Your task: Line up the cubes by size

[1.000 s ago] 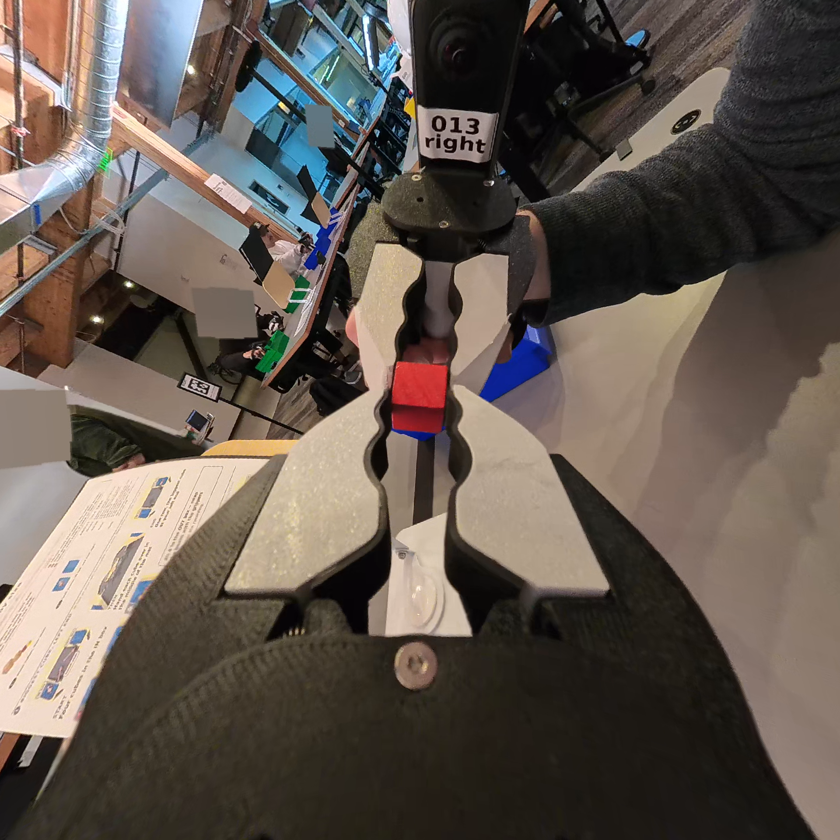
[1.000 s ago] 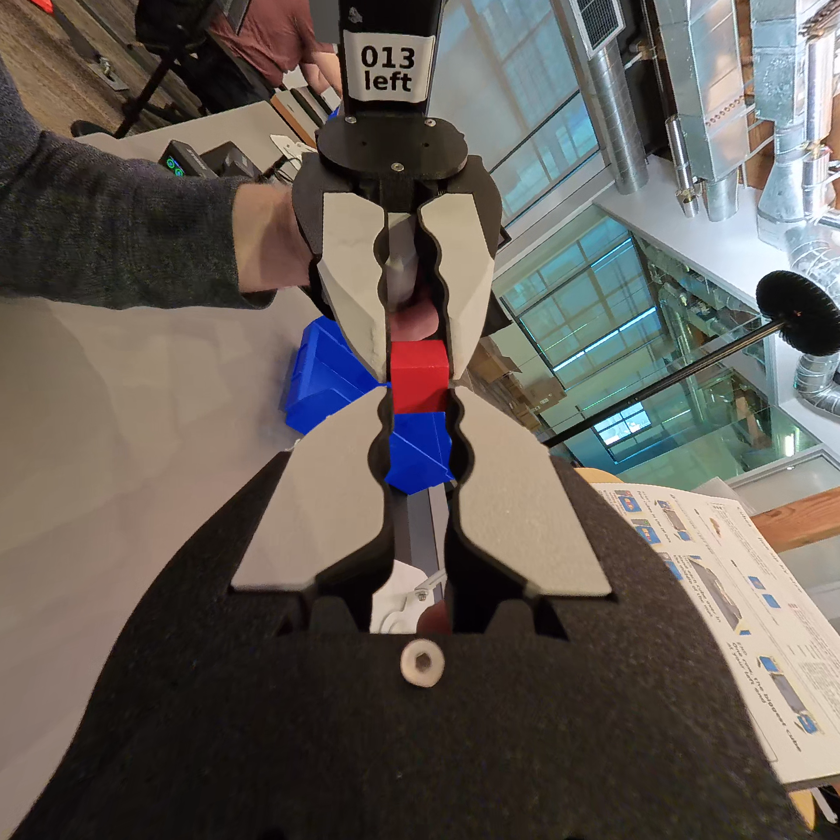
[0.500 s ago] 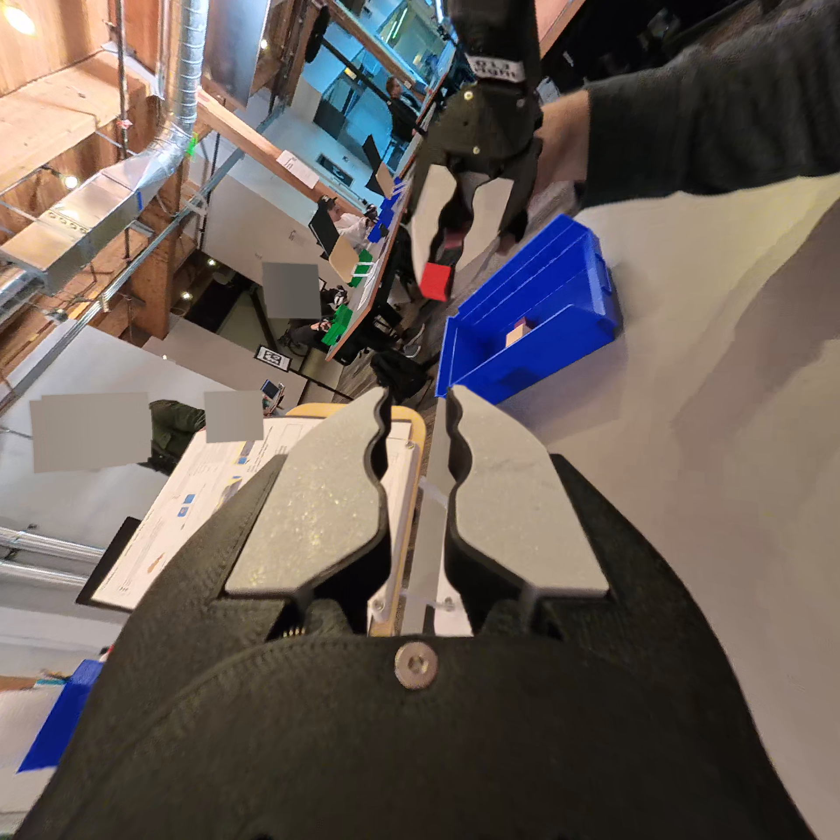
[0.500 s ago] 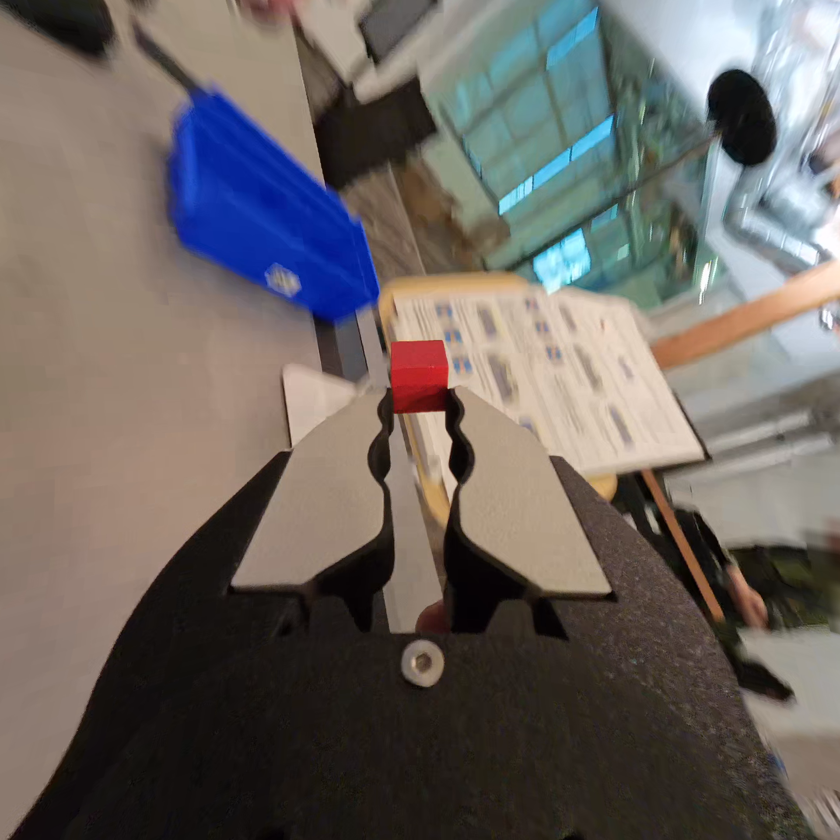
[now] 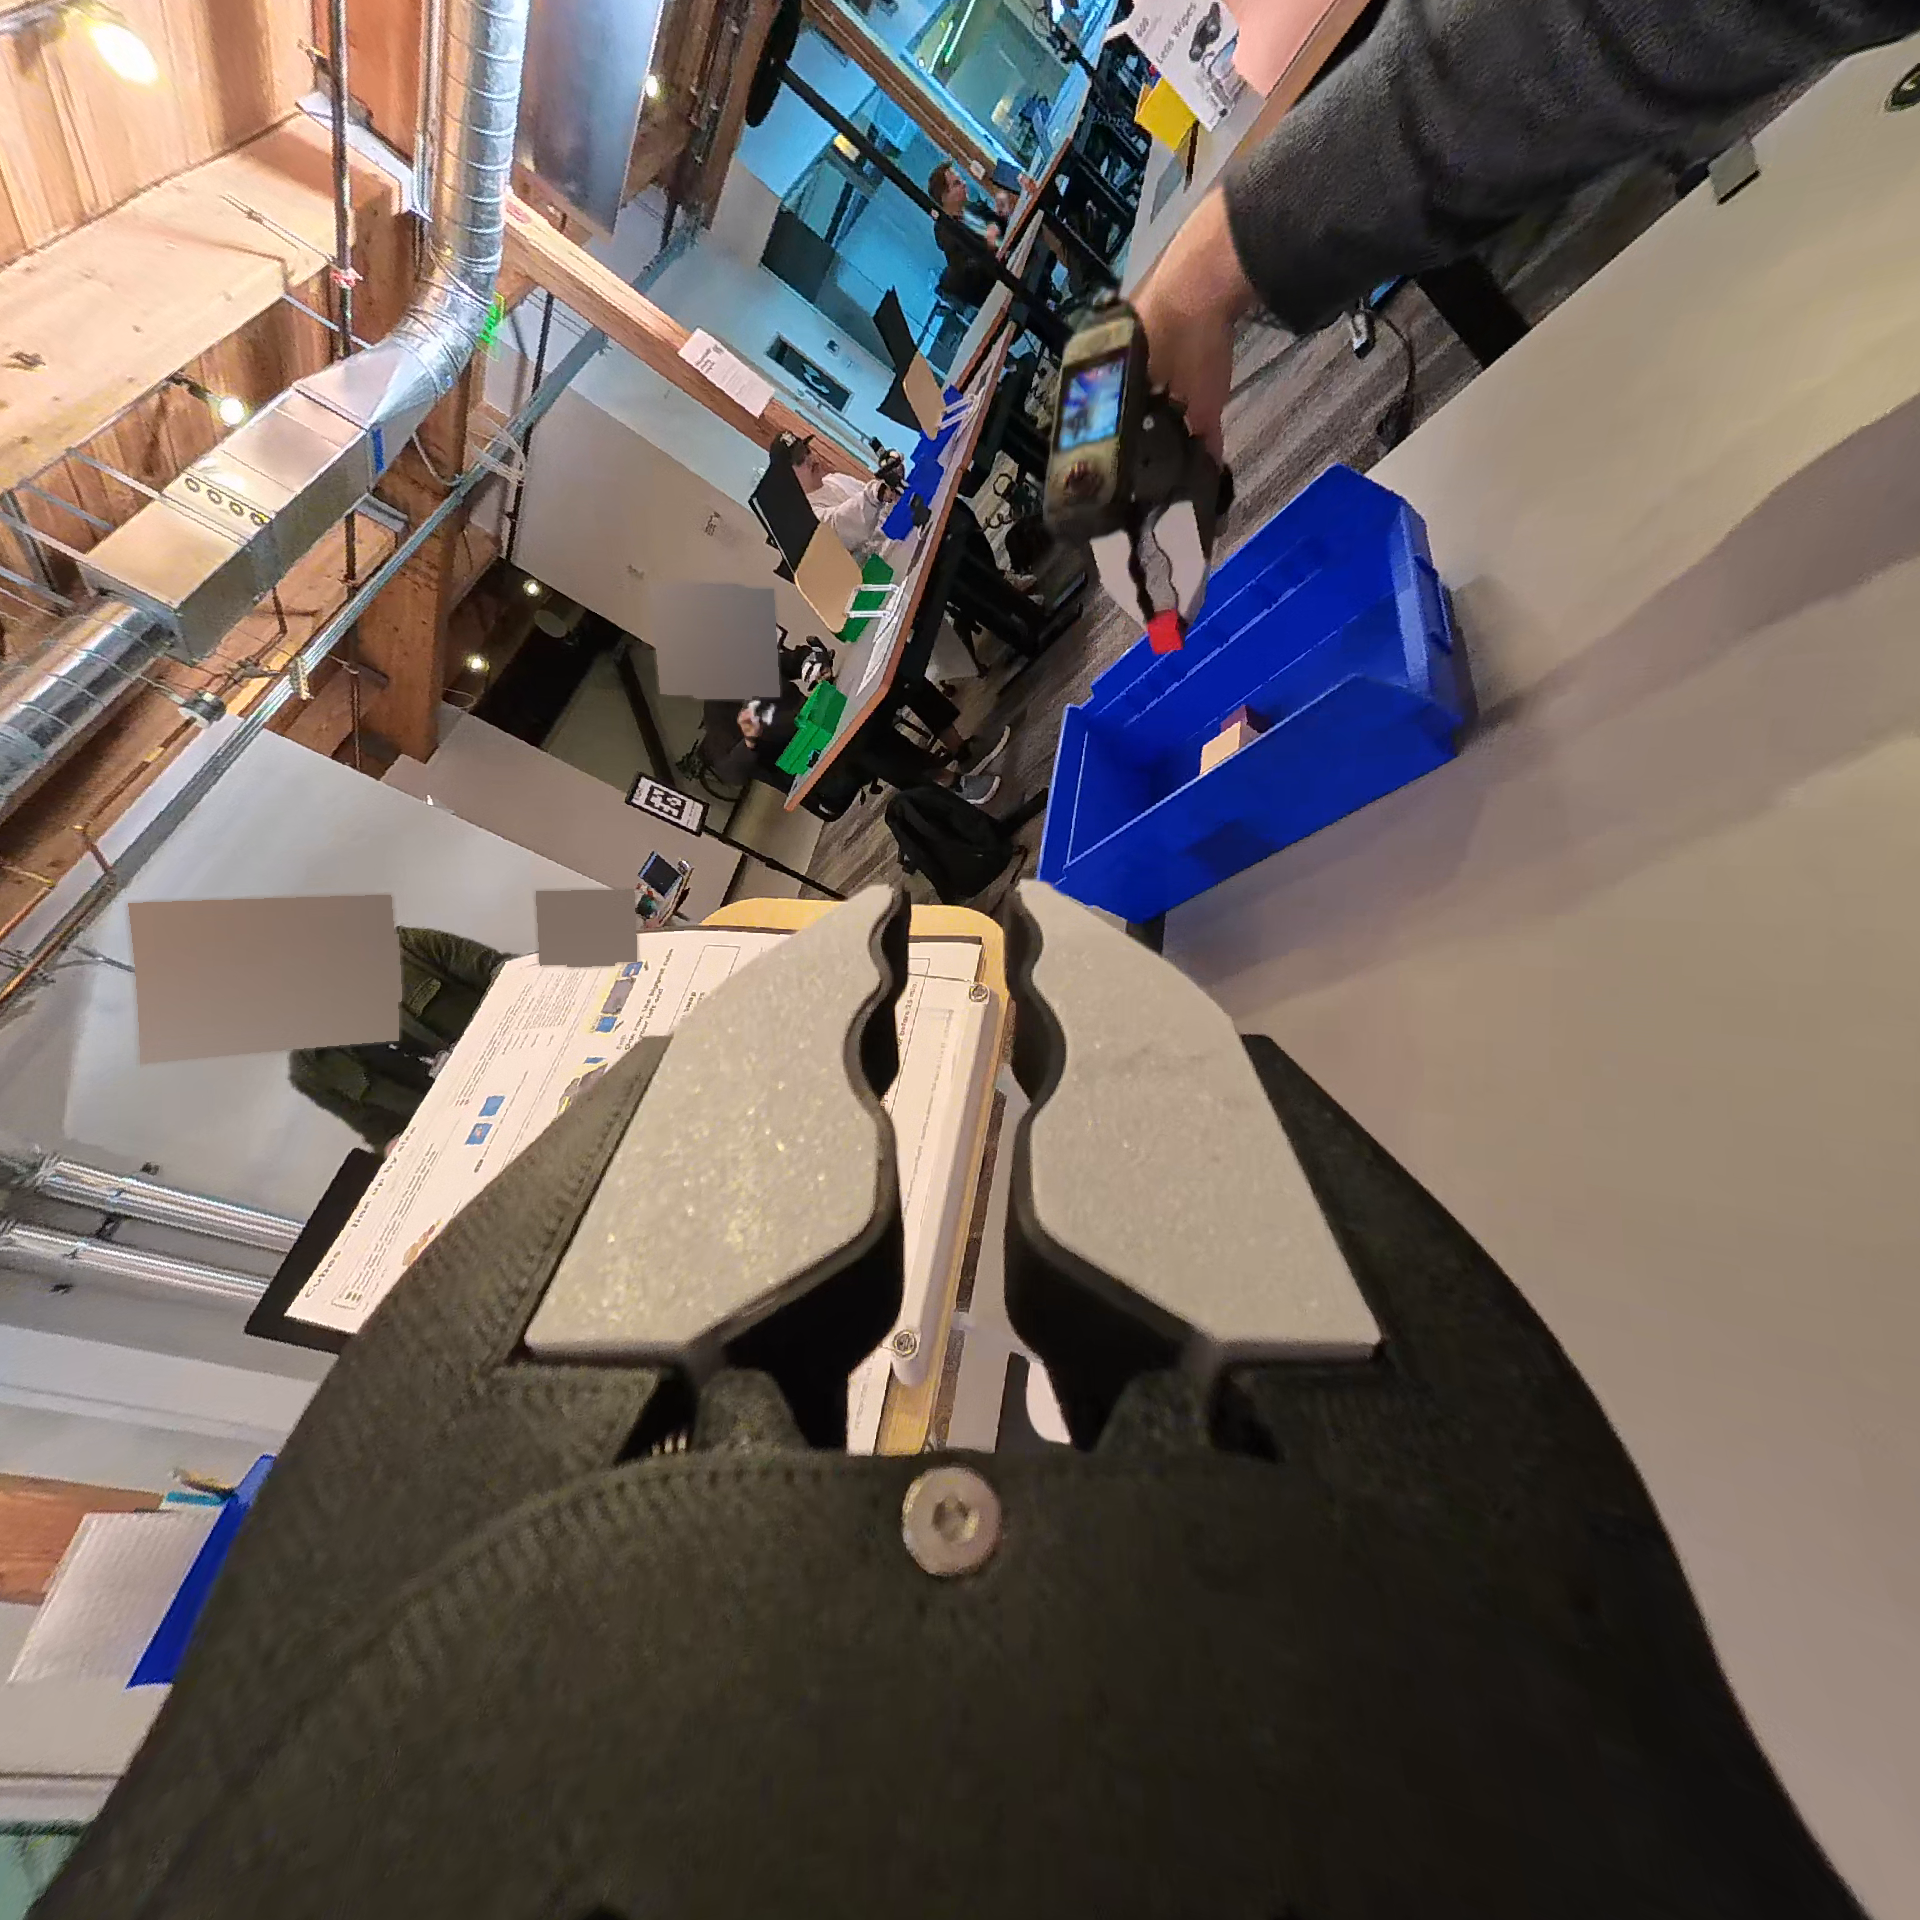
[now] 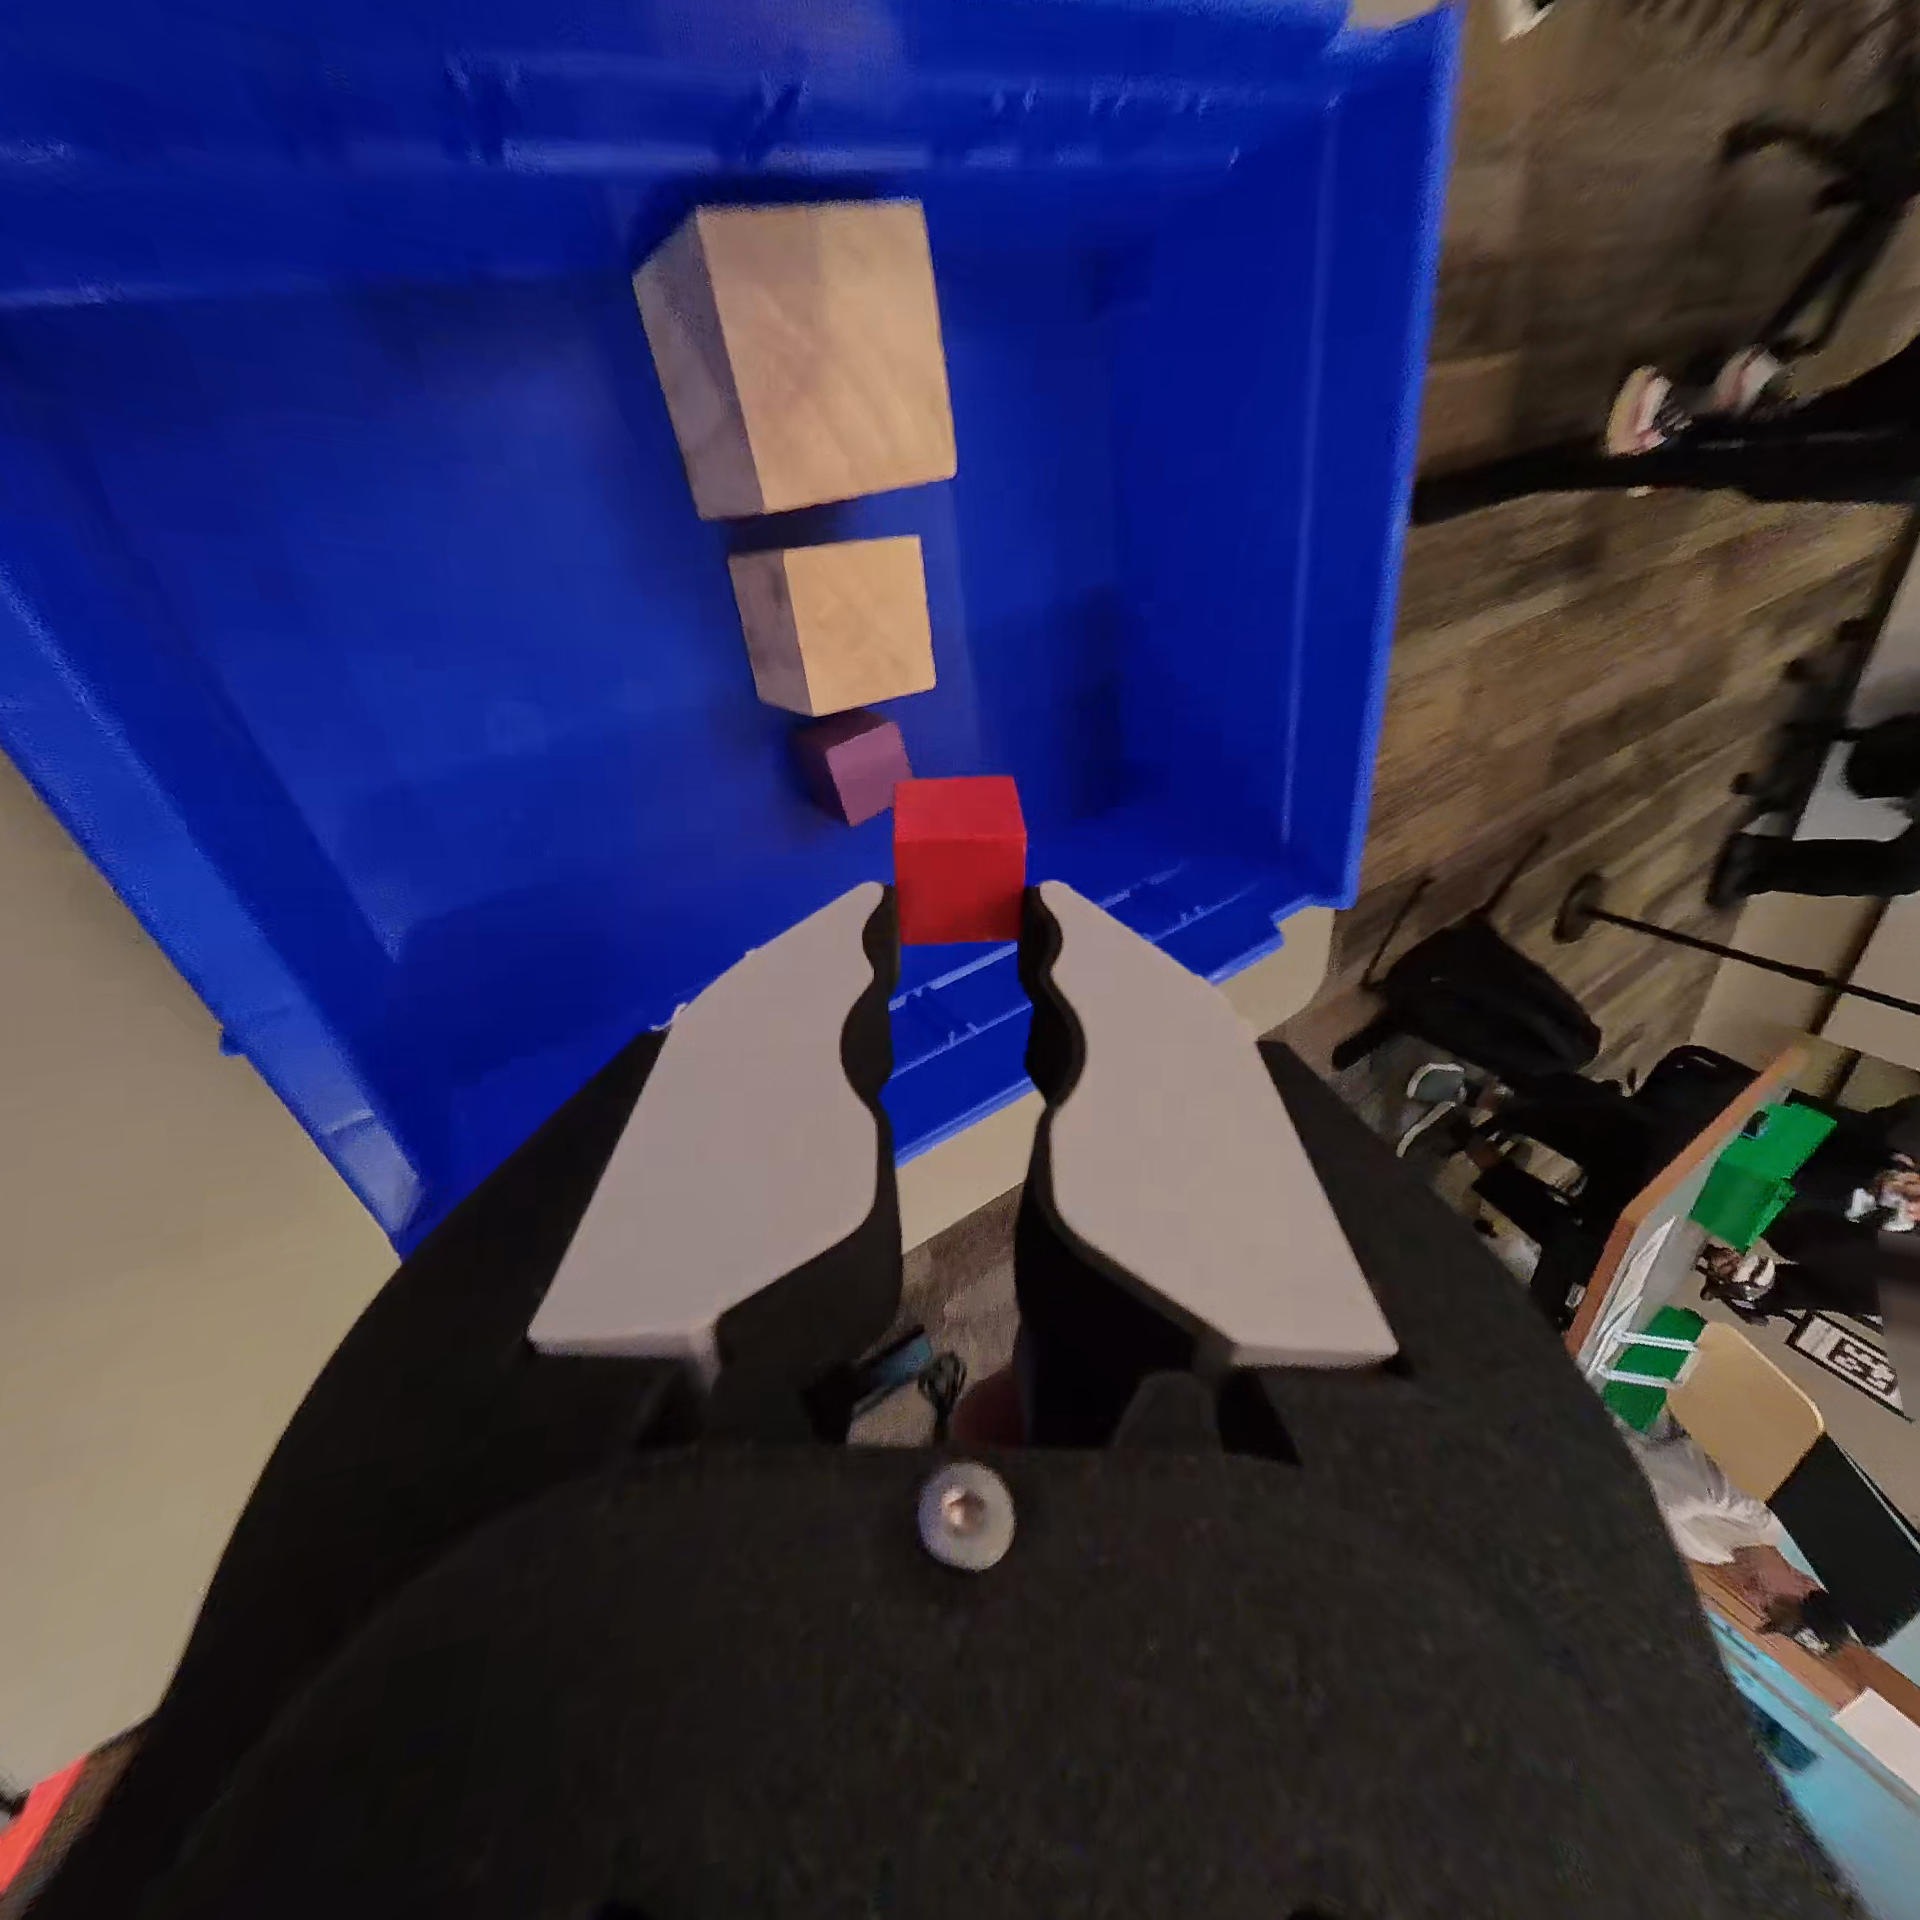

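My right gripper (image 6: 958, 904) is shut on a small red cube (image 6: 960, 857), pinched at the fingertips above the near end of a blue bin (image 6: 312, 520). In the bin lie a large wooden cube (image 6: 821, 353), a smaller wooden cube (image 6: 847, 623) and a small purple cube (image 6: 857, 764), in a row that runs toward the red cube. My left gripper (image 5: 958, 904) is open and empty, well back from the bin (image 5: 1299, 769). The left wrist view shows the right gripper (image 5: 1153, 582) holding the red cube (image 5: 1166, 631) over the bin's rim.
The bin stands at the edge of a pale table (image 5: 1610, 1039). A printed sheet on a wooden clipboard (image 5: 582, 1060) lies beyond my left fingers. A person's grey sleeve (image 5: 1507, 135) reaches to the right gripper. Floor and other desks lie past the table edge. The tips of one gripper are about 50 centimeters away from the tips of the other.
A second ago both grippers met at the red cube. The left let go and drew back, its jaws narrowing on nothing. The right carried the cube to the bin.
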Motion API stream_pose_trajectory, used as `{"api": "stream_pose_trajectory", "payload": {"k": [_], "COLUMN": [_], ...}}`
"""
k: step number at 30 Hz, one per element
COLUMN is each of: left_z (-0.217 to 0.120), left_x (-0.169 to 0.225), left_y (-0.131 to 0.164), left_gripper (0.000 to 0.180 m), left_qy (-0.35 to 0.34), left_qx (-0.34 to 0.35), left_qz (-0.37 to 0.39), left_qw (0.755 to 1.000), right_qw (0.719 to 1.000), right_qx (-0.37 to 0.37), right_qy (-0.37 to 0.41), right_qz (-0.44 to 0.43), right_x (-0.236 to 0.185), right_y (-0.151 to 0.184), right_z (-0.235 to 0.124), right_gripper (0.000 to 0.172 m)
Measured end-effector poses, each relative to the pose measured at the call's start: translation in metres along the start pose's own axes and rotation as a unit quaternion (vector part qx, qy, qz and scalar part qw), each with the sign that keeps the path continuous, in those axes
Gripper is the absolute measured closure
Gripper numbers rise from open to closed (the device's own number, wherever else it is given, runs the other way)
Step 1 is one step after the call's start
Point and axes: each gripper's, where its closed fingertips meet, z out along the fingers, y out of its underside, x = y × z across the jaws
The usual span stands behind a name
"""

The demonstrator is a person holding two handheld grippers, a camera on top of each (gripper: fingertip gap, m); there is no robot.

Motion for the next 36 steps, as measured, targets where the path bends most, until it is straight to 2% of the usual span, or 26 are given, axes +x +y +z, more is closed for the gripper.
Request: {"api": "stream_pose_trajectory", "payload": {"k": [6,14,25,36], "left_z": [-0.002,-0.004,0.001,0.004], "left_x": [-0.002,-0.005,-0.001,0.001], "left_y": [0.004,0.007,0.01,0.013], "left_gripper": [0.164,0.165,0.165,0.165], "left_qy": [-0.004,-0.007,0.0,0.004], "left_qx": [-0.005,-0.008,-0.017,-0.022], "left_qz": [0.0,-0.002,0.0,0.001], "left_qw": [1.0,1.0,1.0,1.0], "right_qw": [0.994,0.975,0.958,0.949], "right_qx": [-0.093,-0.18,-0.226,-0.254], "right_qy": [-0.055,-0.107,-0.144,-0.161], "right_qz": [-0.034,-0.079,-0.099,-0.1], "right_x": [-0.003,-0.013,-0.026,-0.026], "right_y": [0.024,0.042,0.059,0.061], "right_z": [0.041,0.069,0.097,0.108], "right_gripper": [0.15,0.15,0.15,0.15]}}
